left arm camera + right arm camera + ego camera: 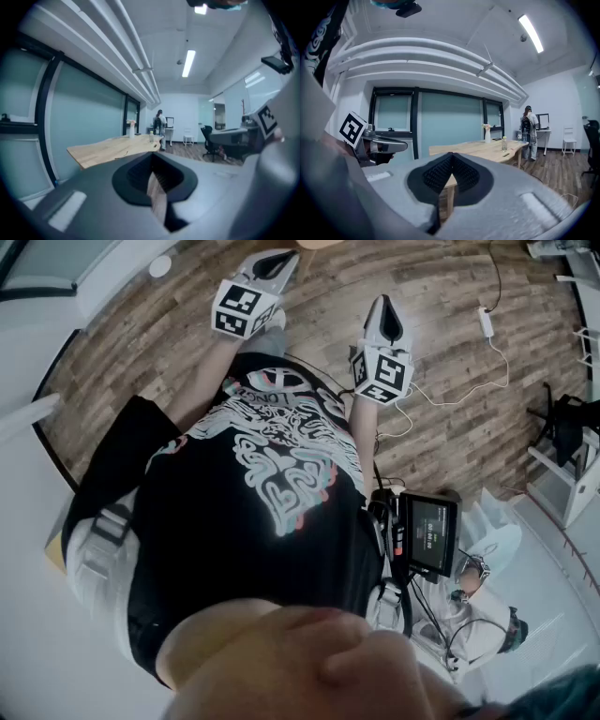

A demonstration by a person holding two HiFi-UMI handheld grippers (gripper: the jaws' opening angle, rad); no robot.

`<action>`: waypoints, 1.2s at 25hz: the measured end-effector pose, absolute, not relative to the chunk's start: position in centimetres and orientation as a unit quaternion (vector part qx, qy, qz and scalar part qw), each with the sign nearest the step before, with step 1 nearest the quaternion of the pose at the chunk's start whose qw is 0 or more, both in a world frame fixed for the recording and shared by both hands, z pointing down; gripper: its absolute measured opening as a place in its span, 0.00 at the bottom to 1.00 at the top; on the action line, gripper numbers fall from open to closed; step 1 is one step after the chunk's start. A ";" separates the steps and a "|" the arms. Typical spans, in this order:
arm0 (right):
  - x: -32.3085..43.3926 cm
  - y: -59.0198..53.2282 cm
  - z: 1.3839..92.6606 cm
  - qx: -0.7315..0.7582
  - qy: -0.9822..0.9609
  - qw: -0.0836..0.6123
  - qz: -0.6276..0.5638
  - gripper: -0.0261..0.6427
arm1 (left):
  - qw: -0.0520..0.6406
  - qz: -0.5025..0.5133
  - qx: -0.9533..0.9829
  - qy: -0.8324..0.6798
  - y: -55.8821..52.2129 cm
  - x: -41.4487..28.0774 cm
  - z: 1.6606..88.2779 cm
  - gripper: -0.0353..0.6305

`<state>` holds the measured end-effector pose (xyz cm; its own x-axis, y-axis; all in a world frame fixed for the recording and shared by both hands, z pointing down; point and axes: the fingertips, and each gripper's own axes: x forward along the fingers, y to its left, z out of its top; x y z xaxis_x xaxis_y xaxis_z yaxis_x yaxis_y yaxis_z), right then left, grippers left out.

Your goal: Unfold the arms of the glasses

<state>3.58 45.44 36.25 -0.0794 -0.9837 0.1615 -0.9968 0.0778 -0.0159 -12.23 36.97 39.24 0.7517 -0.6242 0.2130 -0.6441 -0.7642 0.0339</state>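
1. The left gripper [151, 160] has its 2 jaws pressed together with only a thin slit between them, and it holds nothing.
2. The right gripper [450, 164] is likewise closed on nothing, its ribbed pads meeting at the tip.
3. In the head view, both grippers are held out side by side in front of the person's black printed T-shirt [187, 521]. They hang over the floor [441, 296] and touch no surface.
4. The floor is dark wood plank. A white adapter [486, 322] with its cable lies on it, and a small screen [433, 535] sits at the person's right side.
5. Beyond the jaws stands a pale wooden table [473, 149] with a wavy edge. Near its far end are 2 things: a white vase [487, 136] toward the edge by the glass wall [450, 122], and a clear bottle [504, 143] nearer the end edge.
6. Where the glasses lie cannot be told. A small dark thing beside the bottle is too small to name.
7. The glass wall has dark frames, and white pipes [417, 61] run along it under the ceiling.
8. A strip light [189, 63] is lit overhead.
9. Past the table's far end, a standing person [528, 127] faces a white desk. A white chair [568, 140] and a black office chair [208, 140] stand nearby.
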 end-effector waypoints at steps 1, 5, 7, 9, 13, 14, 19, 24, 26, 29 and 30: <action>3.4 45.5 36.4 0.677 -0.731 0.057 0.061 0.04 | 0.056 0.090 0.933 -0.345 36.9 -12.7 39.2 0.04; 3.5 45.9 36.7 0.682 -0.726 0.065 0.059 0.04 | 0.052 0.100 0.929 -0.351 37.0 -13.5 39.4 0.04; 3.7 46.3 36.7 0.683 -0.725 0.068 0.058 0.04 | 0.057 0.099 0.932 -0.345 37.5 -13.4 39.4 0.04; 3.7 46.7 36.8 0.680 -0.727 0.073 0.057 0.04 | 0.066 0.091 0.933 -0.342 38.3 -13.5 39.3 0.04; 4.9 47.3 36.8 0.694 -0.715 0.069 0.048 0.04 | 0.073 0.094 0.931 -0.344 38.7 -13.3 39.8 0.04; 5.3 47.2 36.7 0.700 -0.709 0.068 0.043 0.04 | 0.076 0.094 0.930 -0.346 38.5 -13.3 40.0 0.04; 6.1 47.1 36.8 0.713 -0.697 0.071 0.037 0.04 | 0.068 0.104 0.926 -0.355 37.7 -13.8 40.7 0.04; 6.2 45.7 37.5 0.710 -0.699 0.078 0.042 0.04 | 0.042 0.113 0.925 -0.361 36.0 -13.4 40.4 0.04; 6.7 43.6 37.9 0.707 -0.701 0.086 0.042 0.04 | 0.037 0.117 0.924 -0.363 33.9 -12.7 40.8 0.04; 7.7 39.5 38.7 0.700 -0.706 0.103 0.037 0.04 | 0.038 0.119 0.922 -0.366 29.7 -11.3 41.4 0.04; 8.2 38.0 39.0 0.699 -0.706 0.110 0.035 0.04 | 0.038 0.119 0.922 -0.366 28.3 -10.8 41.5 0.04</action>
